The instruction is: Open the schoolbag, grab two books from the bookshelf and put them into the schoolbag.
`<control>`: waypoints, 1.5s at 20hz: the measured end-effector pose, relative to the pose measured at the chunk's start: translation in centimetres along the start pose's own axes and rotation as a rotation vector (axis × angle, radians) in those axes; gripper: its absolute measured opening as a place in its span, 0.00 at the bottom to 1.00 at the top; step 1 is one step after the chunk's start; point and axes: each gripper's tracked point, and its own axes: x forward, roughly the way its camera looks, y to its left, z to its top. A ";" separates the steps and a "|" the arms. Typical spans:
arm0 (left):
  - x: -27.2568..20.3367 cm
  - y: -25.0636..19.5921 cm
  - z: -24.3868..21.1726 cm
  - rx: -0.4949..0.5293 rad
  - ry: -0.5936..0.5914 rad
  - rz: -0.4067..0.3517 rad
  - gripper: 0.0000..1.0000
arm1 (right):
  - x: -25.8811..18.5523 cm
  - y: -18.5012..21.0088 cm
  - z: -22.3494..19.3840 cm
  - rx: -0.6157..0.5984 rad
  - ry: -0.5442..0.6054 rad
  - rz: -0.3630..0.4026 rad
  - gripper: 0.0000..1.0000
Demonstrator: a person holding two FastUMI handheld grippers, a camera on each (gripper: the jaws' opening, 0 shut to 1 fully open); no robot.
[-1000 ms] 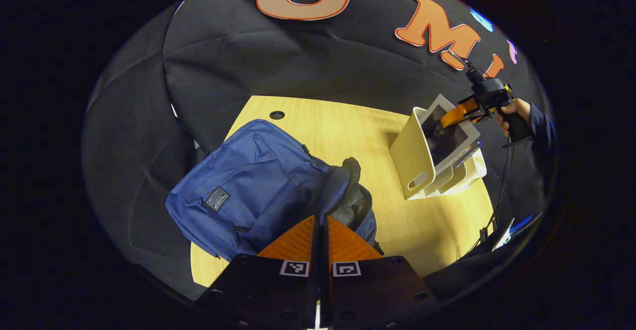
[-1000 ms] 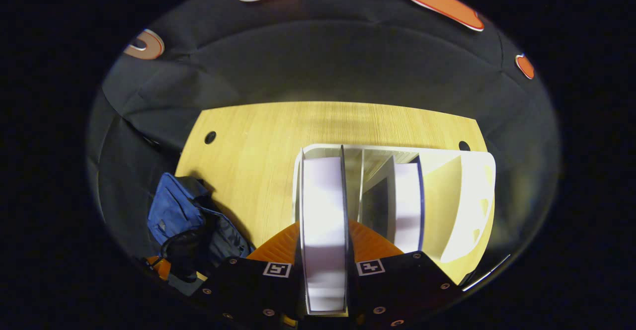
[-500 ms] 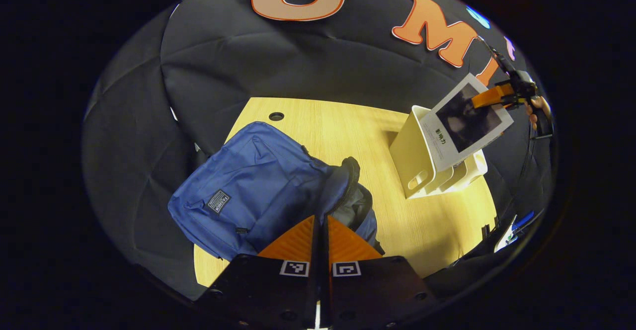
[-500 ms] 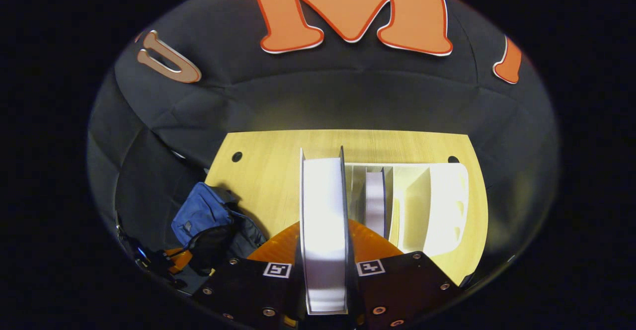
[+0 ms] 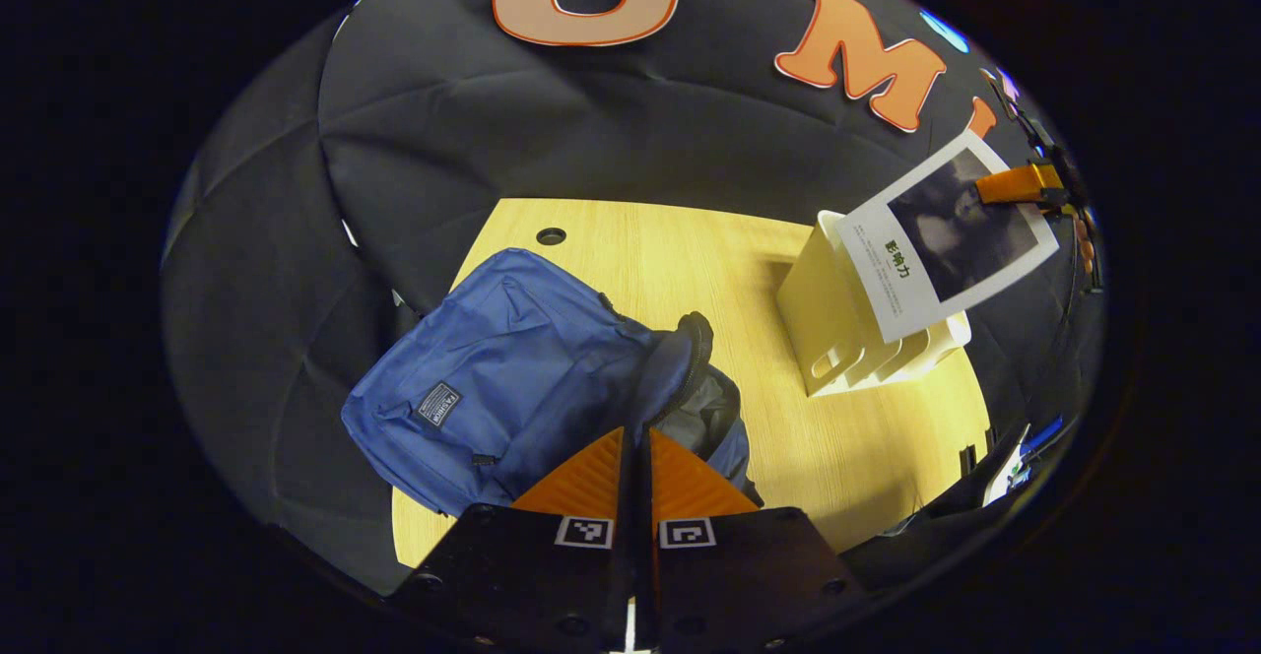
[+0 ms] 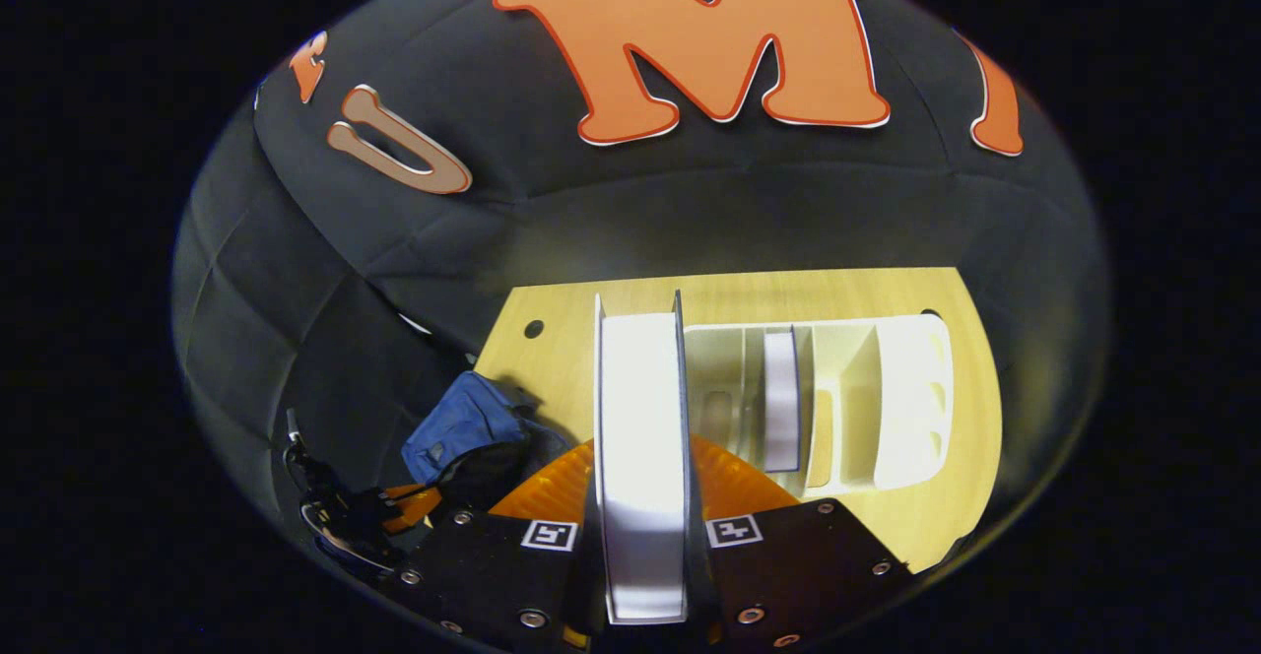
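The blue schoolbag point(image 5: 493, 378) lies on the wooden table point(image 5: 709, 240), its zip mouth point(image 5: 701, 393) gaping toward me. My left gripper point(image 5: 638, 432) is shut, its tips pinching the raised edge of that opening. In the right gripper view the same bag point(image 6: 458, 423) shows small at lower left, with the left gripper point(image 6: 379, 511) beside it. My right gripper point(image 6: 640, 452) is shut on a white book point(image 6: 640, 408), seen page-edge on. From the left gripper view this book point(image 5: 946, 235) hangs tilted above the cream bookshelf point(image 5: 837, 329), held by the right gripper point(image 5: 1025, 184). A second book point(image 6: 780, 398) stands in the bookshelf point(image 6: 887, 408).
The table has a cable hole point(image 5: 551, 236) at its far left corner. Cables and small items point(image 5: 1015, 457) lie off the table's right edge. Bare tabletop point(image 5: 847, 447) stretches between the bag and the bookshelf.
The right gripper has lifted the book up out of the bookshelf's left slot until it hangs clear above it. The left gripper stays at the bag's opening.
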 end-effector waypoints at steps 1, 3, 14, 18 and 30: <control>-0.1 0.1 0.2 -0.001 0.000 0.005 0.03 | 0.2 0.7 -0.7 0.016 0.007 0.030 0.33; -0.3 0.4 0.7 0.004 -0.002 0.016 0.03 | 1.0 2.3 -2.5 0.032 0.028 0.084 0.33; -1.0 0.5 3.0 0.004 -0.015 0.065 0.03 | 7.4 10.9 -11.2 0.091 0.113 0.264 0.33; -1.5 0.8 3.8 -0.037 -0.026 0.071 0.03 | 10.0 11.7 -13.6 0.159 0.117 0.264 0.33; -2.2 -1.0 5.0 0.020 0.003 0.036 0.03 | 17.3 15.5 -18.5 0.403 0.120 0.315 0.32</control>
